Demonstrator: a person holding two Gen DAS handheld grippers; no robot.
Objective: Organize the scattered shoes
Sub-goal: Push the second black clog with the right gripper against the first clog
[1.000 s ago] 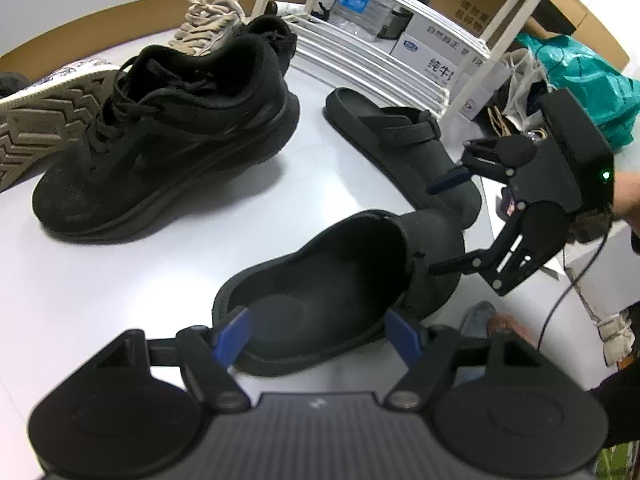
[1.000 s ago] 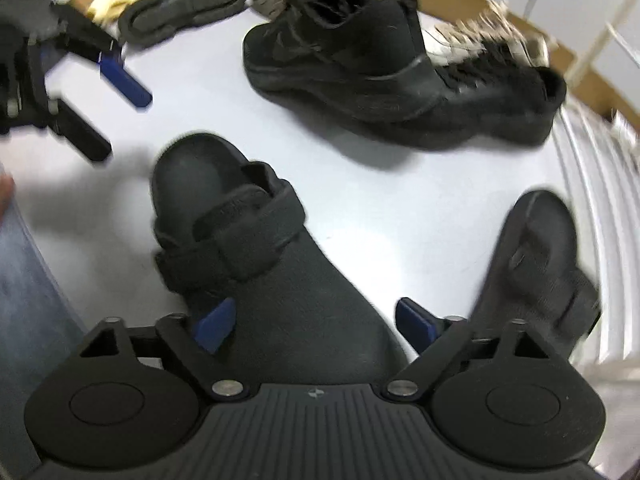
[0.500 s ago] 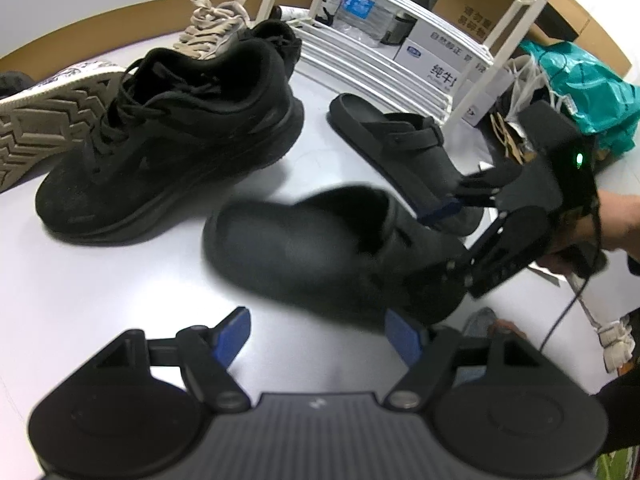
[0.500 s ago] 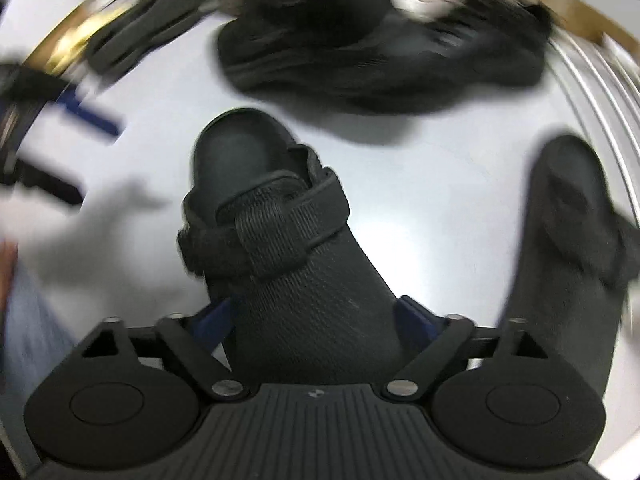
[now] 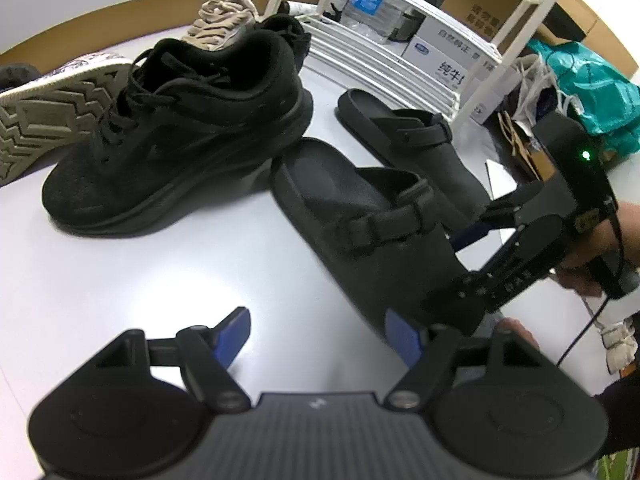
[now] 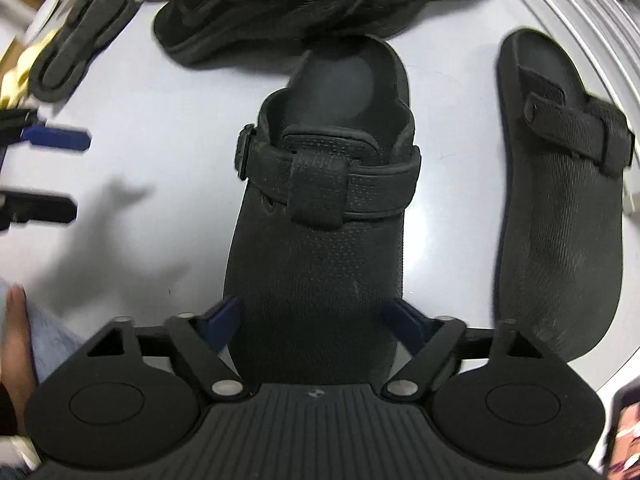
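Two black strap clogs lie side by side on the white table (image 5: 120,280), soles down. The near clog (image 5: 360,216) (image 6: 324,220) has its toe between the fingers of my right gripper (image 6: 312,320) (image 5: 452,268). Those jaws are opening, and the blue pads stand just off the clog's sides. The far clog (image 5: 412,140) (image 6: 560,200) rests parallel to it, nearer the rack. My left gripper (image 5: 320,336) (image 6: 60,174) hovers open over bare table in front of the near clog, holding nothing. A black sneaker (image 5: 180,152) (image 6: 260,8) stands by the near clog's heel.
A beige laced sneaker (image 5: 224,20) and an overturned sneaker with a patterned sole (image 5: 52,112) lie behind the black one. A white shoe rack (image 5: 400,60) stands at the table's far edge, with boxes and a green bag (image 5: 592,92) beyond. A hand (image 5: 592,256) grips the right tool.
The right gripper closed on the near clog and rolled, turning it from its side onto its sole, parallel to the far clog. Its jaws then widened again. The left gripper stayed put.
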